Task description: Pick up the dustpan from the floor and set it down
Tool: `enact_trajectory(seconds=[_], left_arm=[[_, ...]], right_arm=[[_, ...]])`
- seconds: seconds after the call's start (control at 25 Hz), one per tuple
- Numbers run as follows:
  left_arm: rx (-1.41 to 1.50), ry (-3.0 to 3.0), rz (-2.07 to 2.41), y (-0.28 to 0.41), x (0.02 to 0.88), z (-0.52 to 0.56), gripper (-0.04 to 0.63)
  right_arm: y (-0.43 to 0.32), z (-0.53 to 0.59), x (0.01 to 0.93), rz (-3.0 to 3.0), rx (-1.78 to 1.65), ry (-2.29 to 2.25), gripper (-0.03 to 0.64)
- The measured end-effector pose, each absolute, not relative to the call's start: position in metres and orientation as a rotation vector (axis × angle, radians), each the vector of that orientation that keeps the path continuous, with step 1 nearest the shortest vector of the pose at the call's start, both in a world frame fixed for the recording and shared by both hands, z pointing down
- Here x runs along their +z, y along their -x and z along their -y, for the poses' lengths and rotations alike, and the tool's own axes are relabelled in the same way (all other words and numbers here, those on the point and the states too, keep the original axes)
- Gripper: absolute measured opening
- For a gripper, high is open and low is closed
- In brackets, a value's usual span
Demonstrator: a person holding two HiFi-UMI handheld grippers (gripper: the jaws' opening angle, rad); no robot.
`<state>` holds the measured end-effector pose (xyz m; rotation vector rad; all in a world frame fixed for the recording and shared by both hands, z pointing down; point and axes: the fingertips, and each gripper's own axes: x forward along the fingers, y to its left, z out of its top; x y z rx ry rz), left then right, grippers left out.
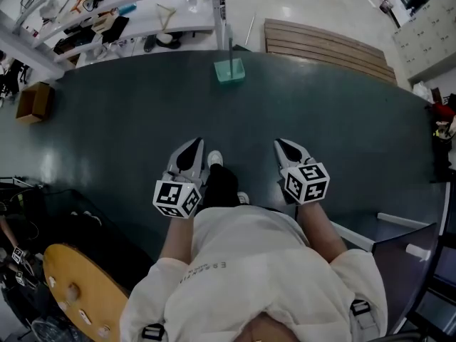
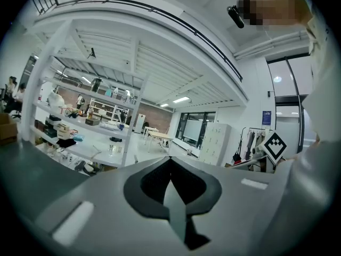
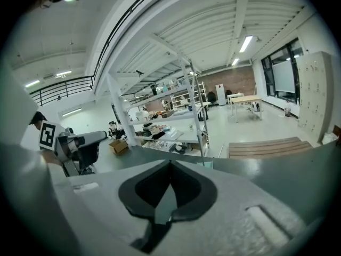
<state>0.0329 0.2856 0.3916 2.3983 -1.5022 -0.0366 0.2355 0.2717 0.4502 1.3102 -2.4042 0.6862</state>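
Dustpan (image 1: 229, 70): teal, upright on dark floor (image 1: 121, 120), well ahead of both grippers.
Left gripper (image 1: 193, 144): jaws together, empty.
Right gripper (image 1: 281, 144): jaws together, empty.

A: Where is the dustpan (image 1: 229, 70)?
B: On the floor (image 1: 121, 127), straight ahead, well beyond the left claw (image 1: 192, 148) and the right claw (image 1: 284, 148). Those sit side by side just before the person, with a shoe (image 1: 215, 159) between them.
A: And behind the dustpan?
B: A shelf rack (image 1: 142, 13) behind and to its left, a bench (image 1: 328, 48) behind and to its right.
A: The edges?
B: A box (image 1: 34, 102) lies far left and lockers (image 1: 431, 38) far right. A disc (image 1: 75, 291), maybe a stool seat, is low on the left beside the person.
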Motion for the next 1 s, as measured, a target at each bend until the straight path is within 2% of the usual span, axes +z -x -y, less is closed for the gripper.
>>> enact_trajectory(seconds=[0.28, 0.56, 0.76, 1.0], left_arm=[[-0.033, -2.353, 1.473, -0.002, 0.417, -0.209, 0.017], [-0.012, -2.373, 1.400, 0.042, 0.422, -0.077, 0.017], [0.007, -2.369, 1.398, 0.100, 0.418, 0.014, 0.017], [0.002, -2.330, 1.403, 0.142, 0.428, 0.091, 0.017]], right_arm=[[-0.194, -0.209, 0.473, 2.377, 0.726, -1.181, -0.008], [-0.148, -0.082, 0.485, 2.312, 0.725, -1.198, -0.006], [-0.098, 0.017, 0.479, 2.282, 0.680, -1.209, -0.007], [-0.065, 0.100, 0.482, 2.196, 0.633, -1.241, -0.006]])
